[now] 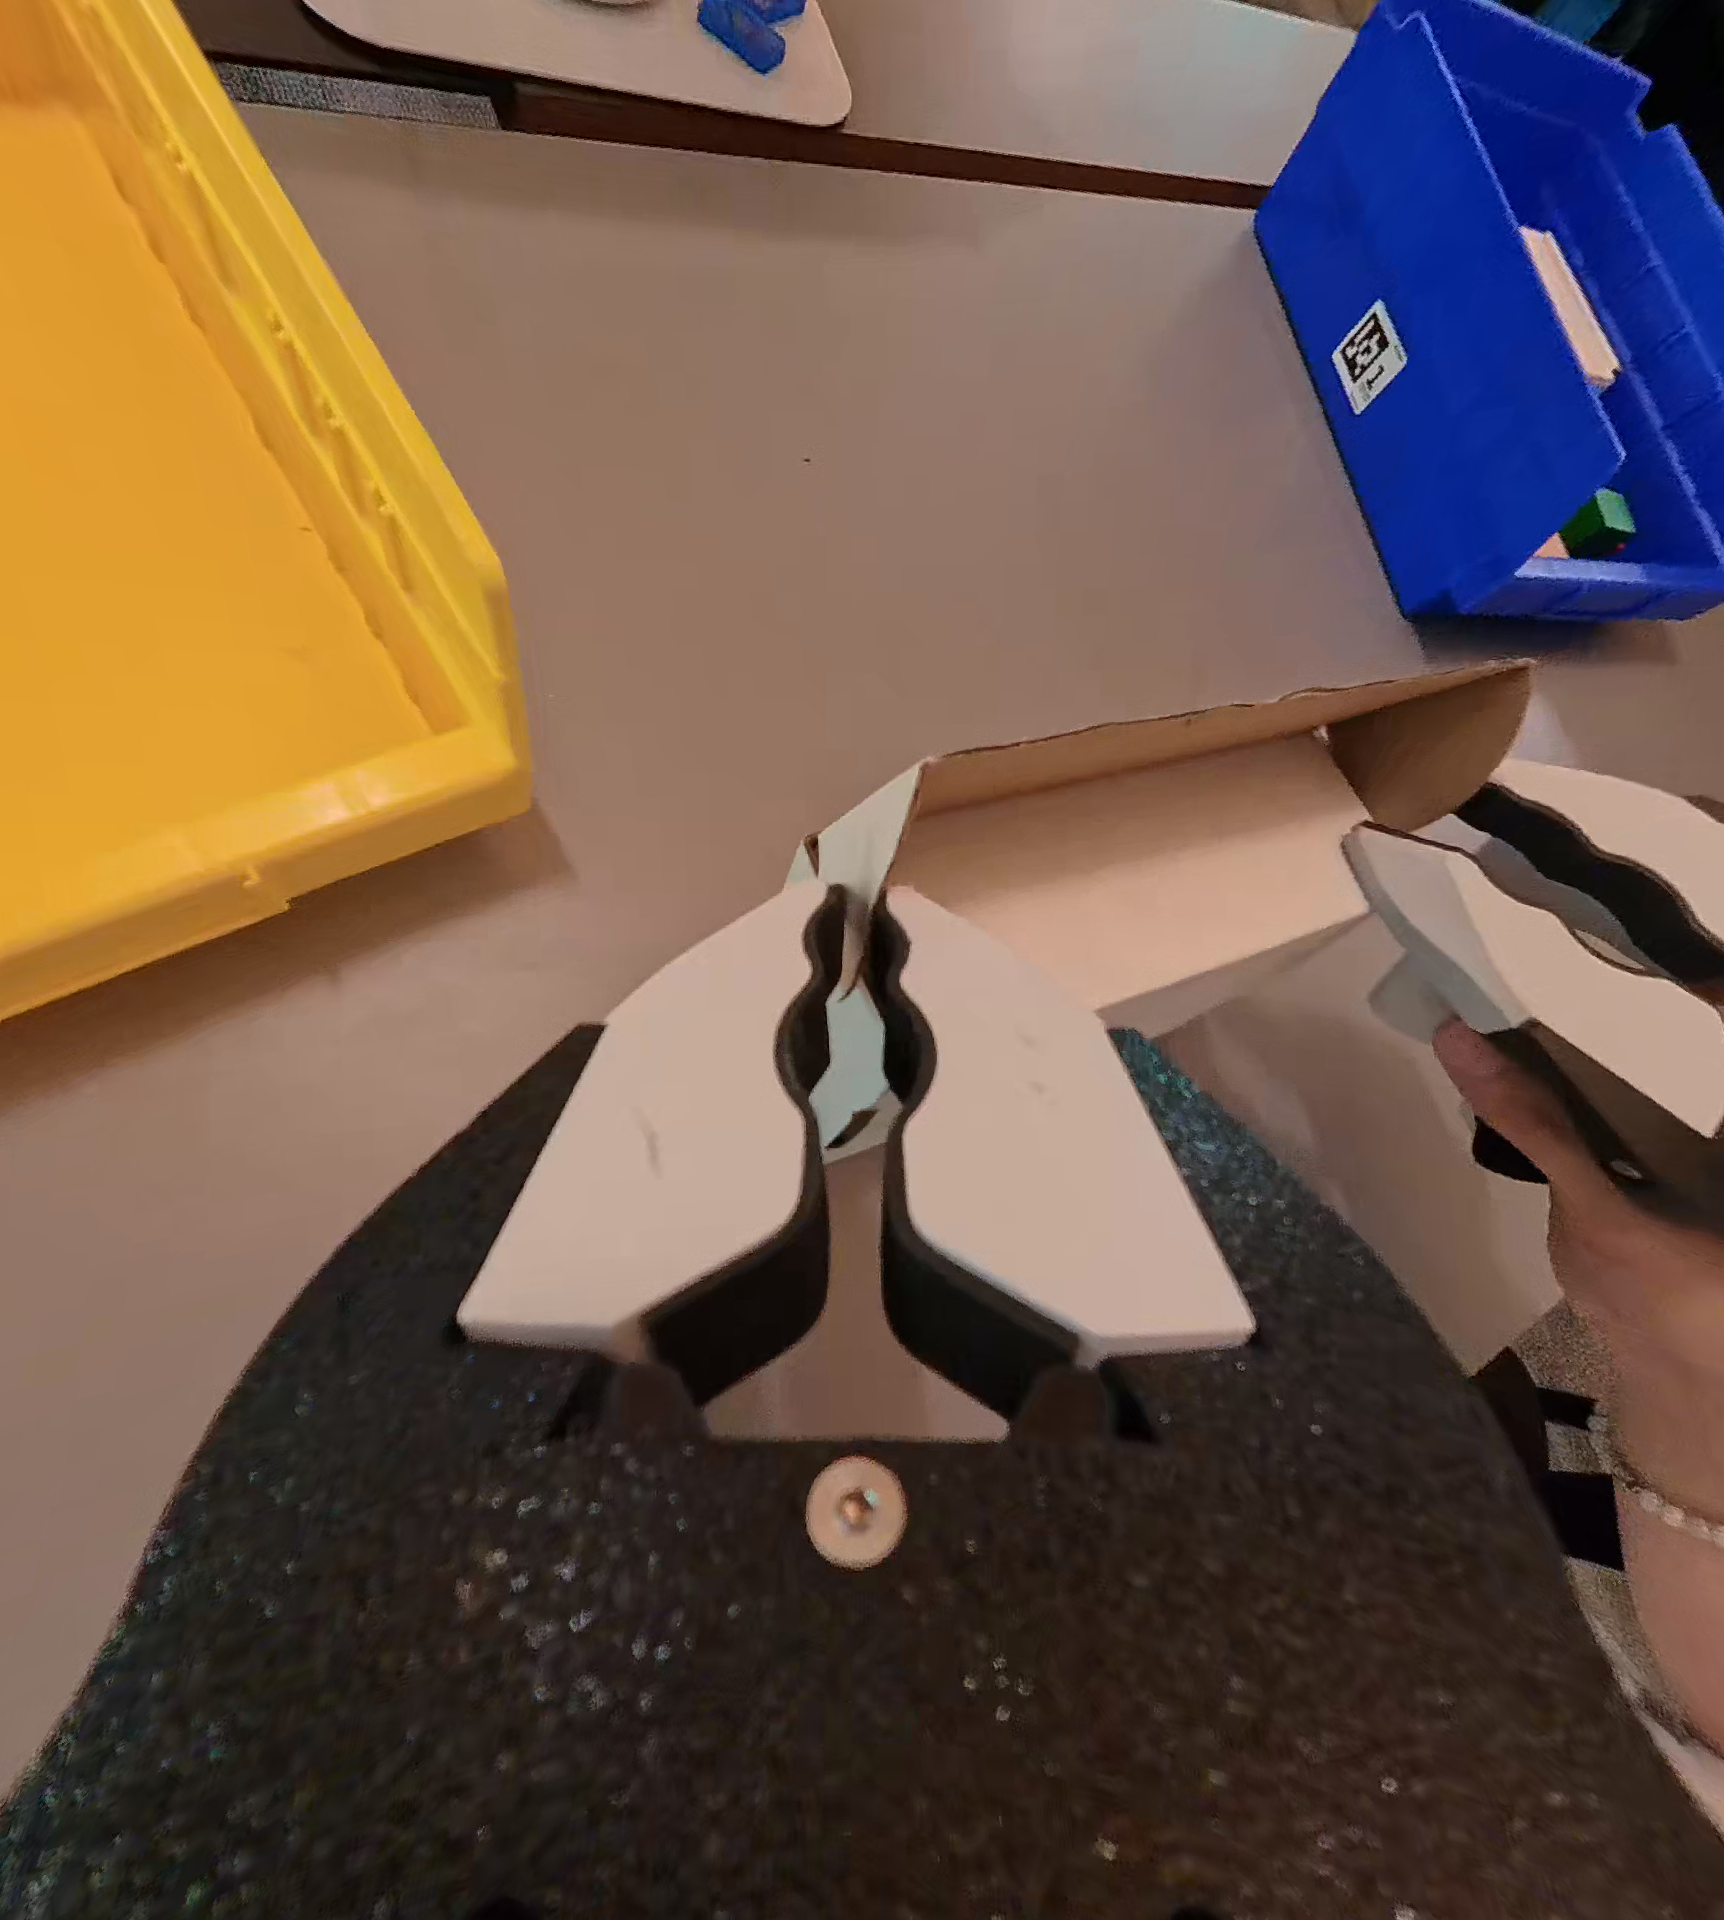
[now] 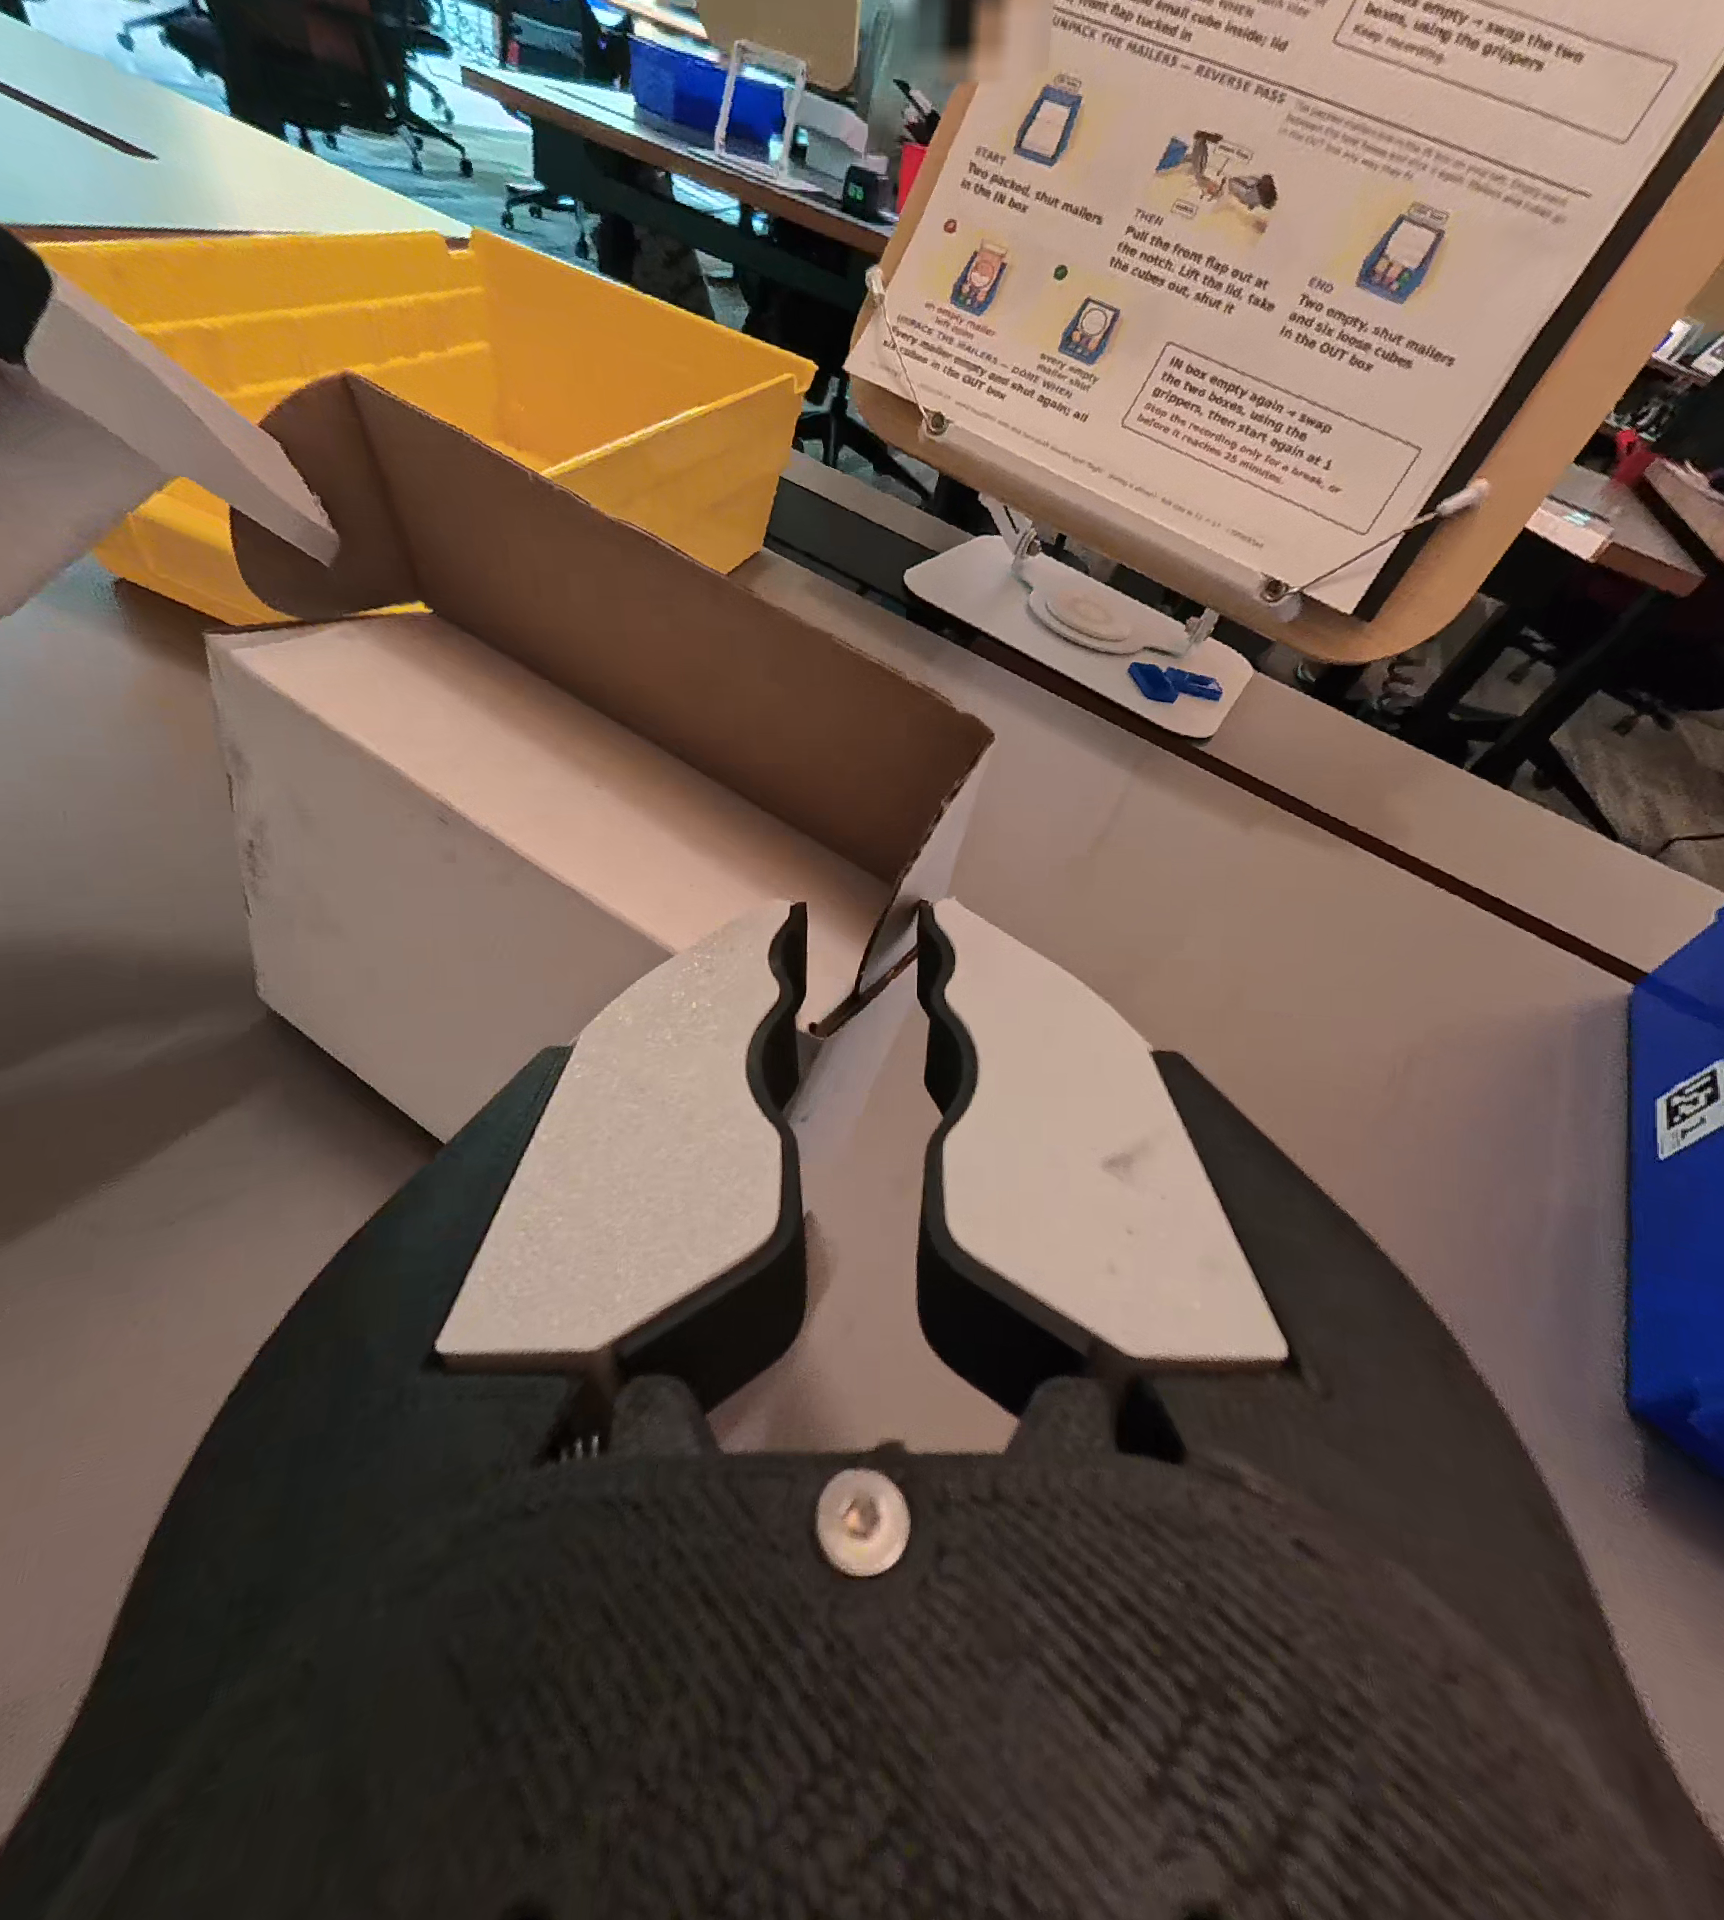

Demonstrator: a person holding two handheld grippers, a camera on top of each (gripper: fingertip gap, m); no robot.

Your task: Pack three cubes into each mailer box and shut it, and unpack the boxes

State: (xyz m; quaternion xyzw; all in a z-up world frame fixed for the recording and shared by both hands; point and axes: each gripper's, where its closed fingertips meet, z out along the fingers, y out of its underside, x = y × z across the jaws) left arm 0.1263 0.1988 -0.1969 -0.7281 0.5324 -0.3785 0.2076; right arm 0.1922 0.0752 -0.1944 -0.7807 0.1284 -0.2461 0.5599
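A white mailer box (image 2: 401, 862) lies on the table, its lid down on top. Its brown-lined front flap (image 2: 650, 634) stands upright along the far edge, with an ear at each end. My left gripper (image 1: 860, 904) is shut on the white-faced left ear (image 1: 853, 1039). My right gripper (image 2: 863, 920) is around the right ear (image 2: 884, 966), jaws a little apart. It also shows in the left wrist view (image 1: 1460, 831), at the brown ear (image 1: 1429, 748). The box (image 1: 1149, 873) hides its contents.
A yellow bin (image 1: 110, 520) stands left of the box, also seen behind it (image 2: 567, 353). A blue bin (image 1: 1440, 343) at the far right holds a green cube (image 1: 1606, 514). An instruction sheet on a stand (image 2: 1253, 260) is at the table's back edge. There is about 15 centimeters between the tips of the two grippers.
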